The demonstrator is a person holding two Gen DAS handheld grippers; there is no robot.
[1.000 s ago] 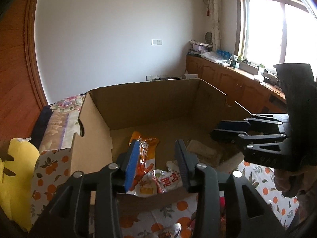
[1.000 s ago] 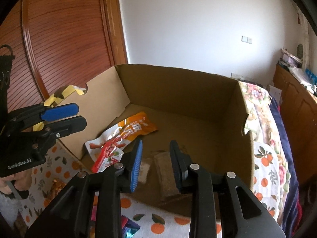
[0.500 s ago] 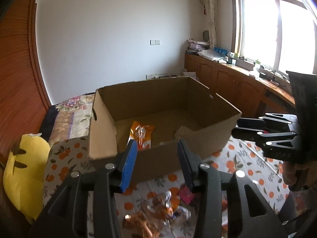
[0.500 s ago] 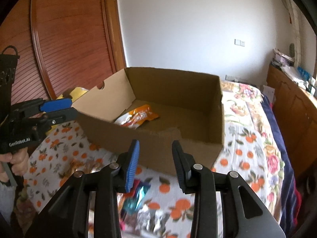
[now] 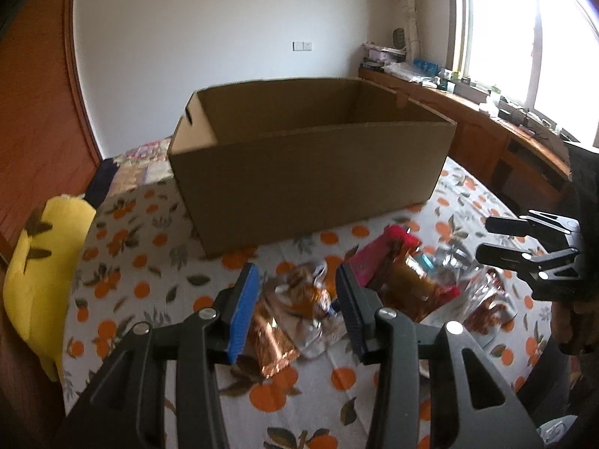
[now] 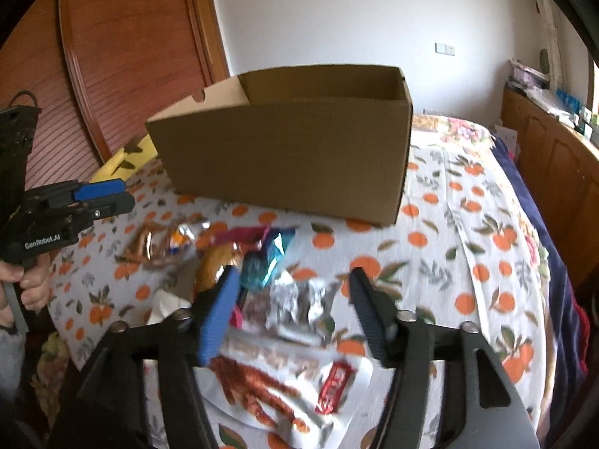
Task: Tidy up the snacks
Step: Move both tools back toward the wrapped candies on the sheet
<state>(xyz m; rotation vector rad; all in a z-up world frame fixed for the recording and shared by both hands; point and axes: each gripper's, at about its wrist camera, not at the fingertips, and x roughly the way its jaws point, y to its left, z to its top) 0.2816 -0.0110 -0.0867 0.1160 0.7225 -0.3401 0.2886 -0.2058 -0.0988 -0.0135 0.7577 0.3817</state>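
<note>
An open cardboard box [image 5: 310,172] stands on the orange-print cloth; its inside is hidden from here. In front of it lies a loose pile of snack packets: a copper foil packet [image 5: 269,336], a pink one [image 5: 378,258], a teal one [image 6: 269,258], a silver one [image 6: 299,299] and a white bag with red sticks printed on it [image 6: 284,381]. My left gripper [image 5: 297,299] hovers open over the copper packet with nothing in it. My right gripper [image 6: 295,299] hangs over the silver packet, its jaws opening and not touching it.
A yellow plush cushion [image 5: 41,273] lies at the cloth's left edge. Wooden cabinets [image 5: 505,138] run under the window on the right, and a wooden slatted door [image 6: 123,56] stands behind on the left. A hand [image 6: 30,284] holds the left gripper's handle.
Both grippers have drawn back from over the box and come down toward the snack pile in front of it. The right jaws have spread wider.
</note>
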